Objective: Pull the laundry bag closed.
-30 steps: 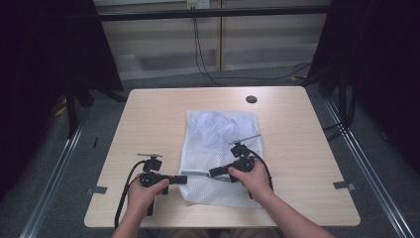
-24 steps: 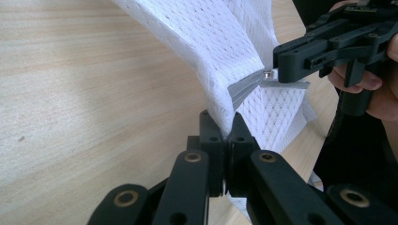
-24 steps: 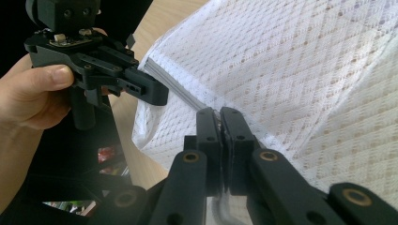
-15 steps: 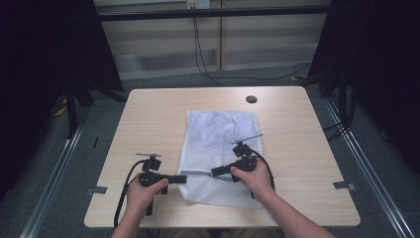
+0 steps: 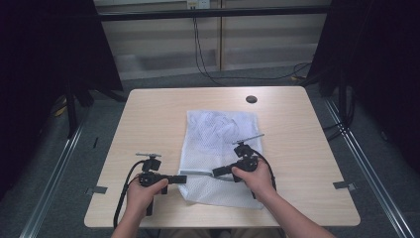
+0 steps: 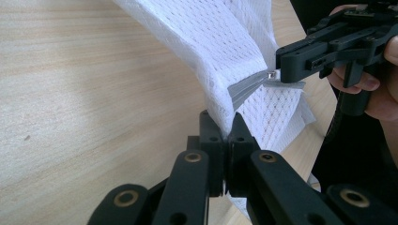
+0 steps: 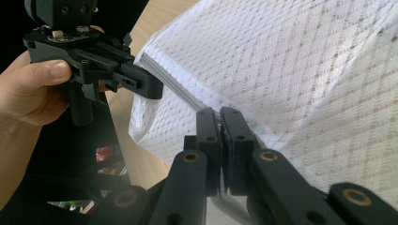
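white mesh laundry bag lies flat mid-table. since a second ago my right gripper has slid its zipper pull rightward while my left gripper pinches the bag's edge; both are clamped, so i judge it's opening.

Your white mesh laundry bag shows a fine diamond-weave pattern, with a grey zipper band along its edge. Your left gripper and right gripper are matte black with brass-coloured pivot rivets. The light wood-grain table is pale tan with a dark round spot.
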Demonstrator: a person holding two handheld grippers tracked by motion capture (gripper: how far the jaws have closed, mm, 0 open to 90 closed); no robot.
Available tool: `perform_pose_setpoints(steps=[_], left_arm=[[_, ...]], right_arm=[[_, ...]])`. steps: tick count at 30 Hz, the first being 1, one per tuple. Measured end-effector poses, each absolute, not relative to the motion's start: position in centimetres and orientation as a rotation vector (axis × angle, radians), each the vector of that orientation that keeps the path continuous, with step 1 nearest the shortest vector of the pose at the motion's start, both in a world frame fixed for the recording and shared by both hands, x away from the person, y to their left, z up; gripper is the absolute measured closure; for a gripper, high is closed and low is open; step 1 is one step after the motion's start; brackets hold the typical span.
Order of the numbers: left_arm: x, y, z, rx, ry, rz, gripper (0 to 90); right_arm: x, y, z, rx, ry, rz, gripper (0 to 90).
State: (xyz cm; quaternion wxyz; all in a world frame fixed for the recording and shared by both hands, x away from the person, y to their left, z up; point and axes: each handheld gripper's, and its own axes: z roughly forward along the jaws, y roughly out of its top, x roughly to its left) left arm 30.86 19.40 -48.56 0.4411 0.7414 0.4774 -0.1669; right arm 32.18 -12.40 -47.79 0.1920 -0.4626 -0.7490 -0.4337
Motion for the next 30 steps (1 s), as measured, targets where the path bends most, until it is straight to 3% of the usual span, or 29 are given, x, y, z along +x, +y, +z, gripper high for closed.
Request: perform_pose_setpoints(steps=[30], left_arm=[[30.95,19.9,-48.5,1.844,1.176,-0.407,88.3]], right_arm=[[32.14,-13.18,-47.84,-1.308,-2.097,-1.222,87.0]])
